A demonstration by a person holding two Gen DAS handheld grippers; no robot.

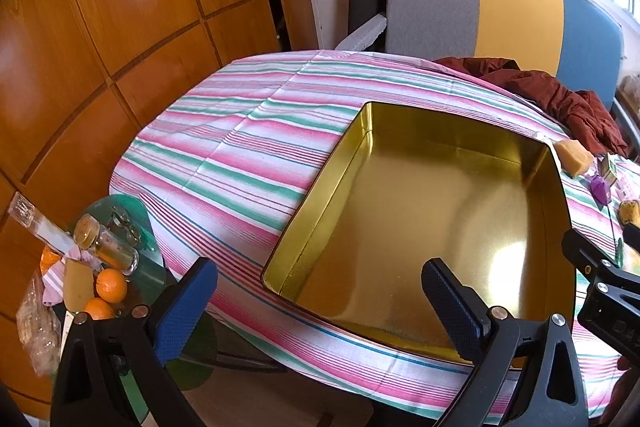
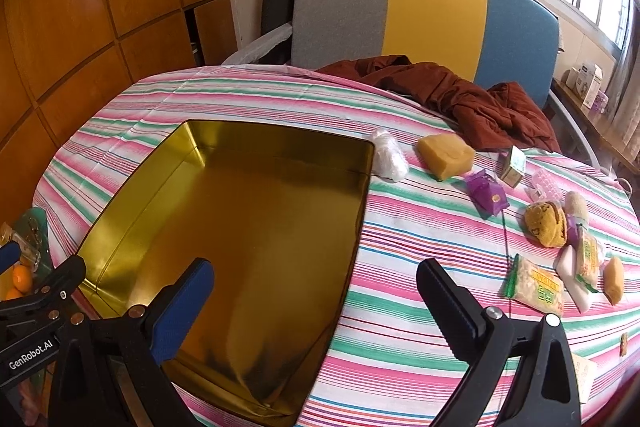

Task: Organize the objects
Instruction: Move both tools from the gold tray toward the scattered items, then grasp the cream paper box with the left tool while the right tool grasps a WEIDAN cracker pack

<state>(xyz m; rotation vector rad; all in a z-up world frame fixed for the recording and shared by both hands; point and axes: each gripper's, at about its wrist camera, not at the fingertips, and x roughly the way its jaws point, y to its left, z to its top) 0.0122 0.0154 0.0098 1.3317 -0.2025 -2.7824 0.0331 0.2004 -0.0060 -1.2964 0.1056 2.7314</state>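
Note:
An empty gold tin box (image 1: 420, 211) lies open on the striped tablecloth; it also shows in the right wrist view (image 2: 240, 219). My left gripper (image 1: 320, 307) is open and empty, held over the tin's near left edge. My right gripper (image 2: 316, 299) is open and empty, held over the tin's near right edge. Right of the tin lie a clear plastic wad (image 2: 388, 155), a yellow sponge block (image 2: 446, 157), a purple packet (image 2: 488, 197), a small green box (image 2: 514, 167), a brown cookie-like piece (image 2: 546, 225) and several wrapped snack packs (image 2: 538, 291).
A dark red cloth (image 2: 460, 95) lies at the table's far edge before a grey, yellow and blue chair (image 2: 400, 11). Left of the table, a small glass side table (image 1: 120, 223) carries jars and oranges (image 1: 110, 285). Wooden panels (image 1: 120, 27) stand on the left.

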